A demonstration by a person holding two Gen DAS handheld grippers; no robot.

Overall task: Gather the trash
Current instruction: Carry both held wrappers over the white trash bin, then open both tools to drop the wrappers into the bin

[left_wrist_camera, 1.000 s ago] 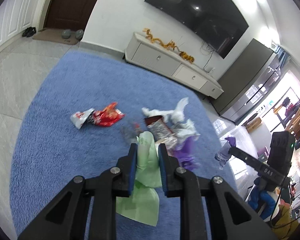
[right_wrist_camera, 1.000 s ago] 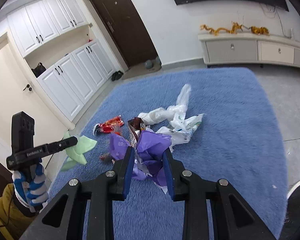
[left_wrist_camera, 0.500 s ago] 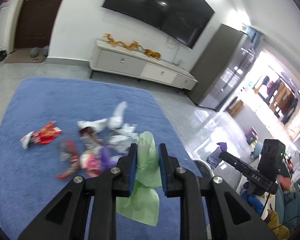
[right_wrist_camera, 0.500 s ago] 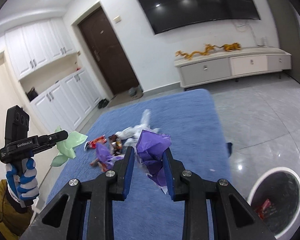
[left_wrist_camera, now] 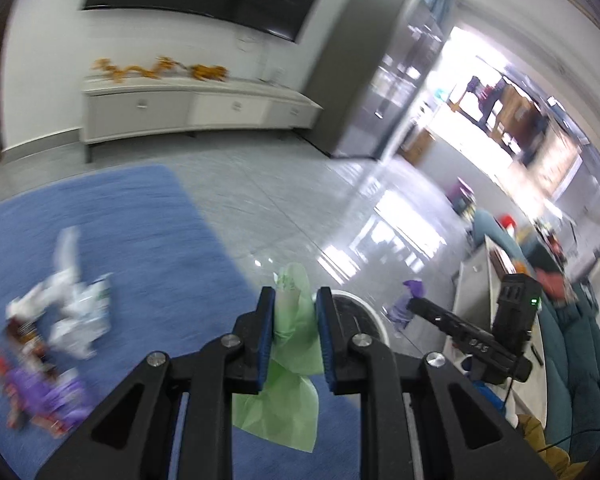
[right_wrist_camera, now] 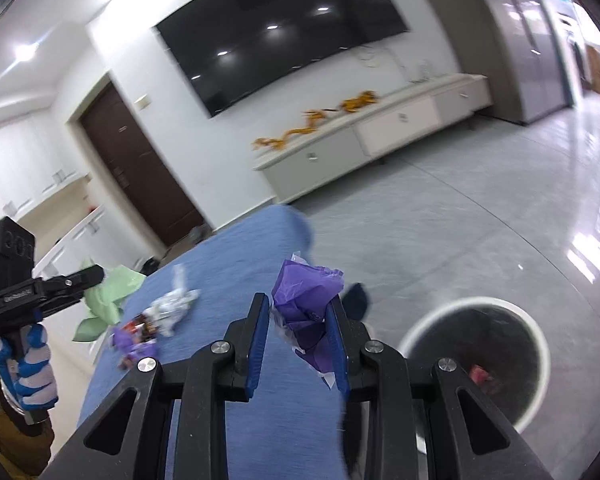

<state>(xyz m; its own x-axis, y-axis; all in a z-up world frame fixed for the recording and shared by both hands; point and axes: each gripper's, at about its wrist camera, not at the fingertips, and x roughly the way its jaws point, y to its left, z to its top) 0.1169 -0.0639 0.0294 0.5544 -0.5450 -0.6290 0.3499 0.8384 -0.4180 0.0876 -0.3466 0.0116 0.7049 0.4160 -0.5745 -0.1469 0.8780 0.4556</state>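
Observation:
My left gripper (left_wrist_camera: 296,304) is shut on a light green plastic bag (left_wrist_camera: 288,392) that hangs below its fingers, just before the white rim of the round trash bin (left_wrist_camera: 374,316). My right gripper (right_wrist_camera: 299,312) is shut on a crumpled purple wrapper (right_wrist_camera: 306,304), left of and above the same bin (right_wrist_camera: 532,332), which holds a red scrap (right_wrist_camera: 480,372). White bags (left_wrist_camera: 76,316) and red and purple wrappers (left_wrist_camera: 40,400) lie on the blue rug (left_wrist_camera: 140,248).
A white TV cabinet (right_wrist_camera: 380,128) stands along the far wall under a large black TV. Glossy grey floor tiles (left_wrist_camera: 300,208) lie beyond the rug's edge. A teal sofa (left_wrist_camera: 572,360) is at the right.
Both grippers have swung right, away from the trash pile on the rug and toward the bin. Each still holds its piece. The bin has come closer in both views.

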